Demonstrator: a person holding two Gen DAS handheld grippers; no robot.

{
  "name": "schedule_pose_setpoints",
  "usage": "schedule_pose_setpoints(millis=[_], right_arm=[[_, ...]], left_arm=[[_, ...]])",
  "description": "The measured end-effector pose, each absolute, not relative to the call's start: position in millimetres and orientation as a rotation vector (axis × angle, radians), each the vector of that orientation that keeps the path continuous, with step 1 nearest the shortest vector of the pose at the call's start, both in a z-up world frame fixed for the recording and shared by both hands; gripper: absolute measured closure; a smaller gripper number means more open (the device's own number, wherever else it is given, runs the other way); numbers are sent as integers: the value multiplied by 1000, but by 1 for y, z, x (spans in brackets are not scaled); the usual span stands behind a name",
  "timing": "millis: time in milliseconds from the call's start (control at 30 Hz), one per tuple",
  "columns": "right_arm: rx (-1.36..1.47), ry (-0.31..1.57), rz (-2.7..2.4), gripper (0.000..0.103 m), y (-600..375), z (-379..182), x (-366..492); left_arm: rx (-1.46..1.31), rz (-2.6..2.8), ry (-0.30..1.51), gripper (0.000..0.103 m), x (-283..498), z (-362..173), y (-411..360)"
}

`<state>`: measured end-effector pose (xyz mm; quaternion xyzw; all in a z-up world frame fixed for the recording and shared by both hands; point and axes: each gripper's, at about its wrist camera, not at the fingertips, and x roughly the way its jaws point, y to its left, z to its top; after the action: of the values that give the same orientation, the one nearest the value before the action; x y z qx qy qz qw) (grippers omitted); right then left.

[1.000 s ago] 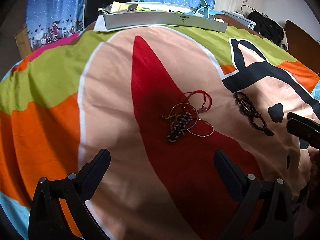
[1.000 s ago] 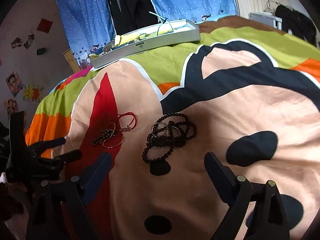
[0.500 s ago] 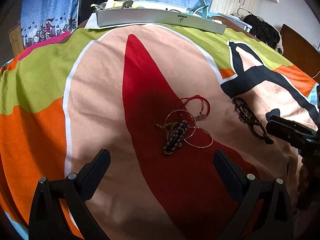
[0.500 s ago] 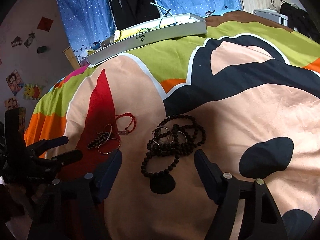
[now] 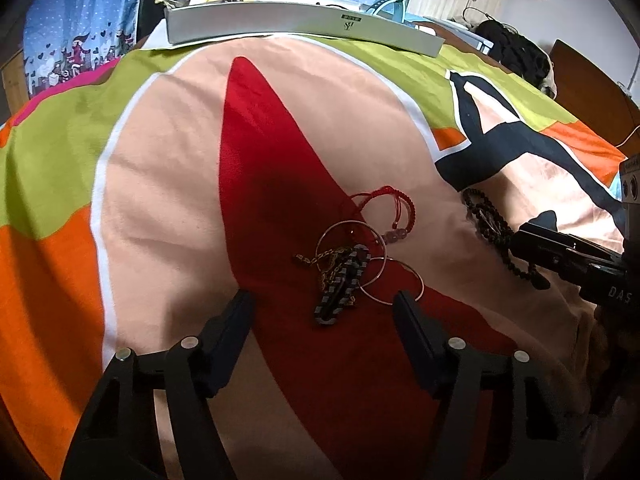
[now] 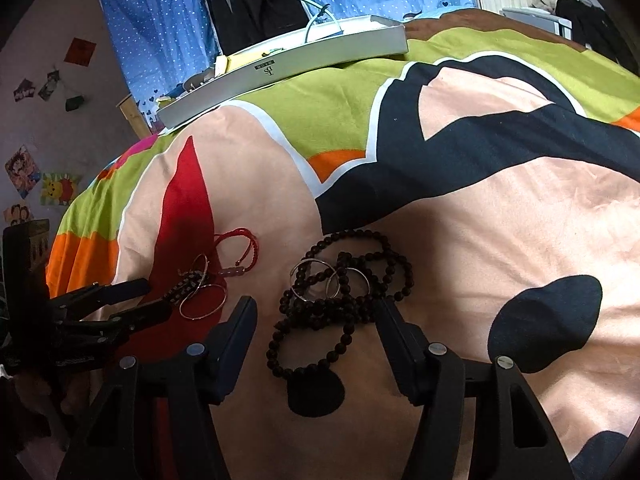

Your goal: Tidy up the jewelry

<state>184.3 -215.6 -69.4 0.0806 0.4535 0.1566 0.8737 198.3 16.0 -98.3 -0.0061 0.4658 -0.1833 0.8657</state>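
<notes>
Bangles (image 5: 370, 266), chain and red cord (image 5: 394, 208): one heap, mid-bed, just beyond the left gripper (image 5: 324, 306), fingers spread, empty. Black beads (image 6: 344, 292) with rings: right heap, between the right gripper's (image 6: 316, 312) parted, empty fingers. Bedspread (image 5: 168, 184) bare around both. Grey box (image 5: 296, 24) at far edge.

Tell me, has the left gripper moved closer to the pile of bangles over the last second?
Yes. The left gripper has advanced toward the bangle pile; its open fingers now flank the near end of the striped bracelet.
</notes>
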Motion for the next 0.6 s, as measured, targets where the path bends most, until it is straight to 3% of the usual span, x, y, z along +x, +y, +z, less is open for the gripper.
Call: schedule_pose_setpoints(millis=[267,367,600], right_arm=[[169,953,328,44,-214,-73,189],[168,959,328,51,-213,-75,191],[160,969,327,63,-211,-79,194]], left_arm=[[-19,-418,1003,57,209,-105,14],[2,-410,1019,74,210,-107,13],[22,-427,1045,90,207,-108,9]])
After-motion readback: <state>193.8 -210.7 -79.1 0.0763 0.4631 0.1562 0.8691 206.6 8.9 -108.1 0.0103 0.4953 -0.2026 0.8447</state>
